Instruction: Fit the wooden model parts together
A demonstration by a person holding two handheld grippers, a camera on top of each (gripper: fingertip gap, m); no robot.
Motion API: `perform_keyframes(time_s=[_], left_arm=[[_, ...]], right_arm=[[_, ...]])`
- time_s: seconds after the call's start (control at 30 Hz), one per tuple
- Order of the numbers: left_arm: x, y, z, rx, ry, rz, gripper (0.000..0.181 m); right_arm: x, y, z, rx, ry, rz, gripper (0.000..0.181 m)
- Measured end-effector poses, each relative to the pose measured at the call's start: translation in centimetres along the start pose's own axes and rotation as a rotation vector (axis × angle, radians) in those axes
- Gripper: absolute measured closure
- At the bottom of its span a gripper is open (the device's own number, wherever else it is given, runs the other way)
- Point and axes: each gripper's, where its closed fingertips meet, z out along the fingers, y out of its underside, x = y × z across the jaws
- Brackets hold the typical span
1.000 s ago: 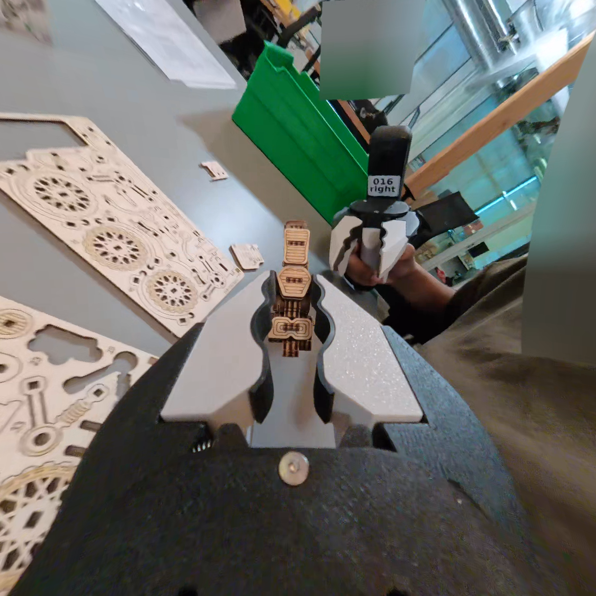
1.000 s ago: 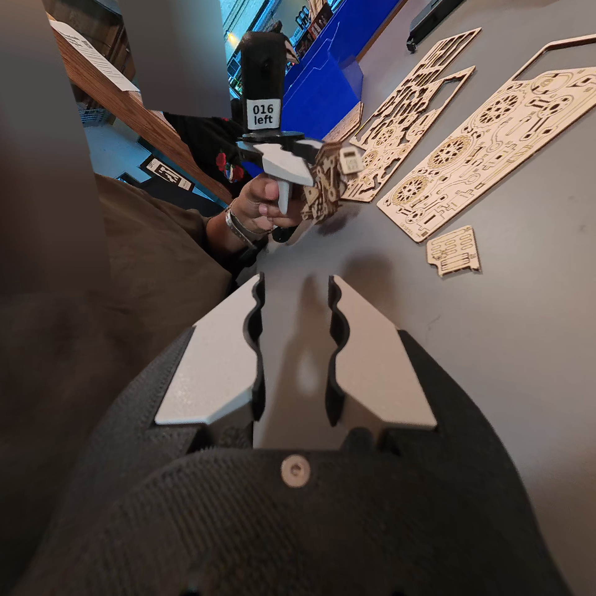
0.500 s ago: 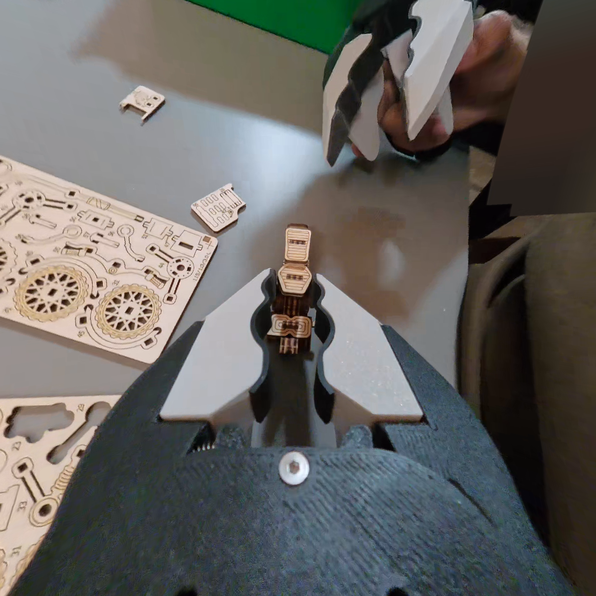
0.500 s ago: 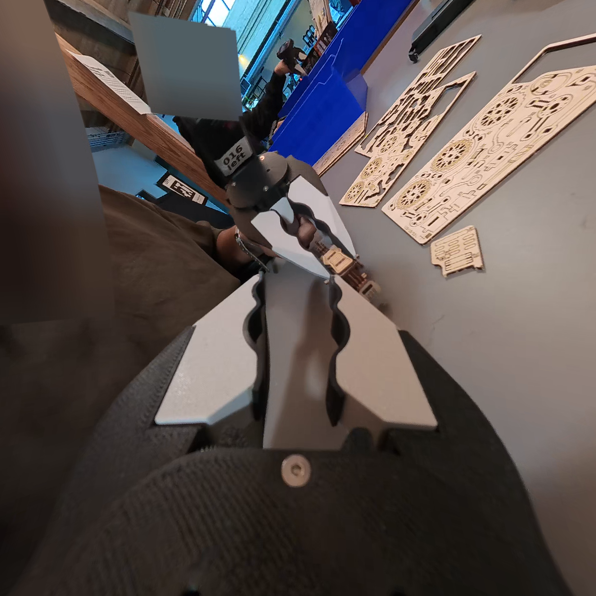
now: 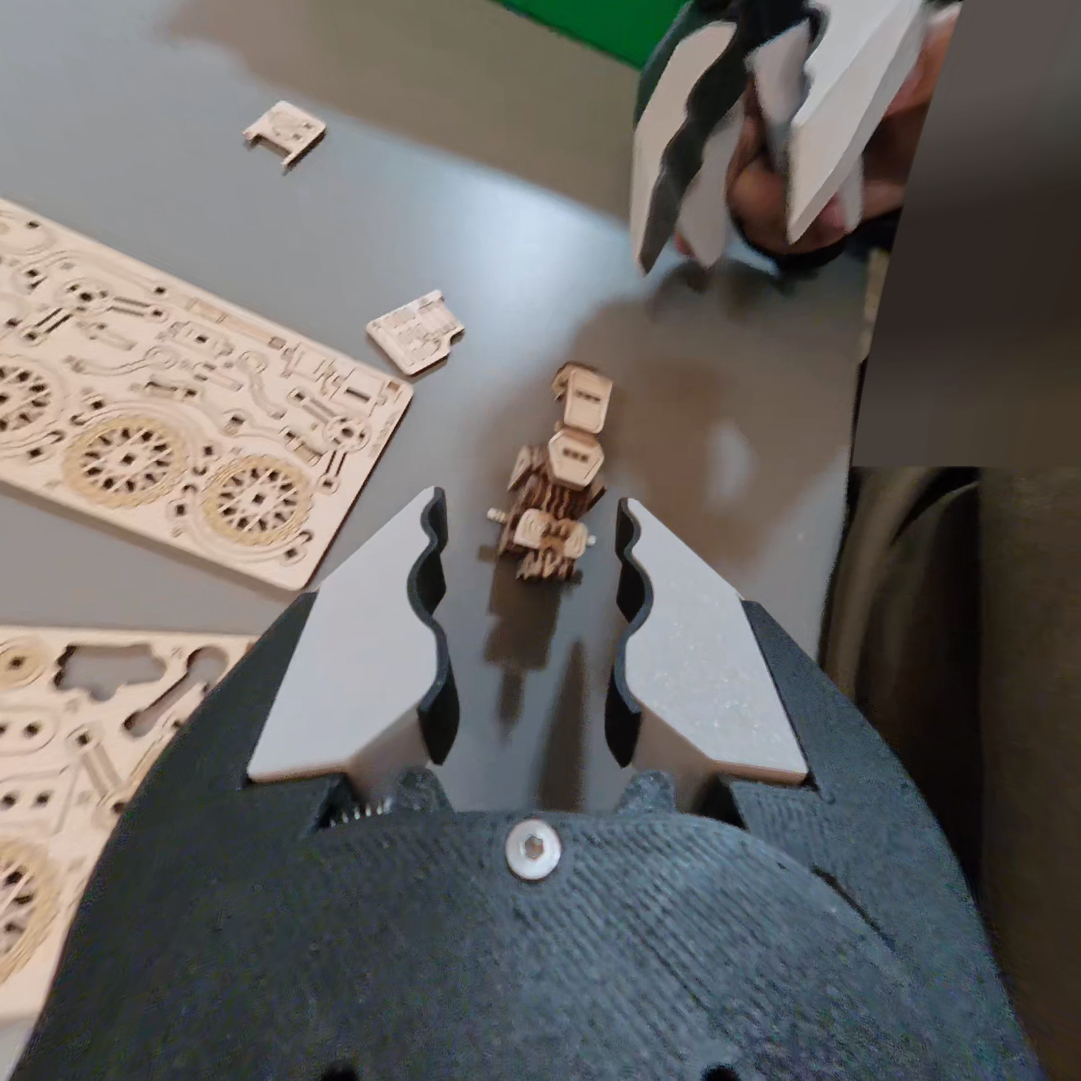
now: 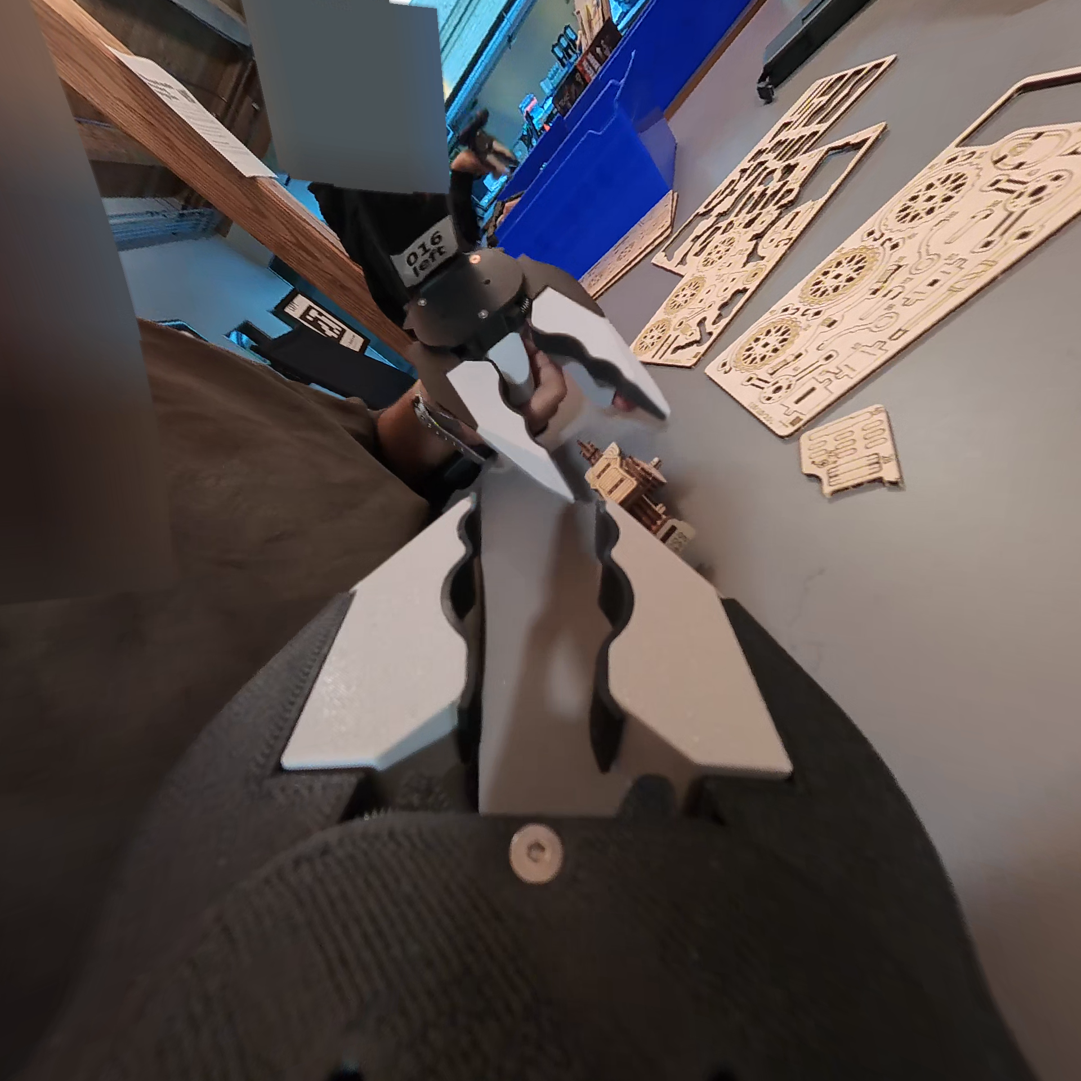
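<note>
The small wooden model assembly (image 5: 556,491) lies on the grey table (image 5: 409,234), just ahead of my left gripper's fingertips and free of both pads. My left gripper (image 5: 529,503) is open and empty. The assembly also shows in the right wrist view (image 6: 632,491), below the left gripper (image 6: 614,450), with its open fingers above it. My right gripper (image 6: 535,509) is open and empty, close beside the assembly. In the left wrist view the right gripper (image 5: 719,234) hangs at the upper right, held by a hand.
Two small loose wooden pieces (image 5: 416,330) (image 5: 285,130) lie on the table. Laser-cut wooden sheets (image 5: 164,433) (image 6: 877,275) lie to the left. A blue bin (image 6: 585,193) and a green bin (image 5: 585,23) stand at the back. A person's brown sleeve (image 6: 263,468) is near. There is about 9 centimeters between the tips of the two grippers.
My left gripper lowered the wooden assembly to the table, then opened and let it go; the assembly now lies free on the table. The right gripper stayed open nearby.
</note>
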Motion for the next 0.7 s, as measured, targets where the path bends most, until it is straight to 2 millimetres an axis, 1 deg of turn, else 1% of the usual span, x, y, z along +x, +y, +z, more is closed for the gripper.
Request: perform_keyframes(time_s=[0.07,0.13,0.3,0.47,0.57,0.7], left_arm=[[-0.6,1.0,-0.4,-0.040,-0.048,0.017,0.124],[-0.2,1.7,-0.6,-0.051,-0.045,0.021,0.125],[2.4,2.0,-0.7,-0.027,0.044,-0.013,0.131],[4.8,2.2,-0.3,-0.039,0.112,-0.006,0.135],[6.4,1.8,0.2,-0.019,0.174,-0.010,0.136],[8.5,0.8,1.0,0.028,0.271,-0.077,0.133]], right_arm=[[0.1,0.0,0.0,-0.001,0.009,-0.005,0.145],[0.1,-0.1,0.0,0.005,0.011,-0.006,0.145],[0.1,-0.6,-0.2,0.033,0.009,0.003,0.146],[0.1,-0.4,-0.1,0.022,0.021,-0.013,0.146],[0.1,-0.3,-0.1,0.014,0.026,-0.022,0.146],[-0.1,-0.2,0.0,0.010,0.025,-0.026,0.146]])
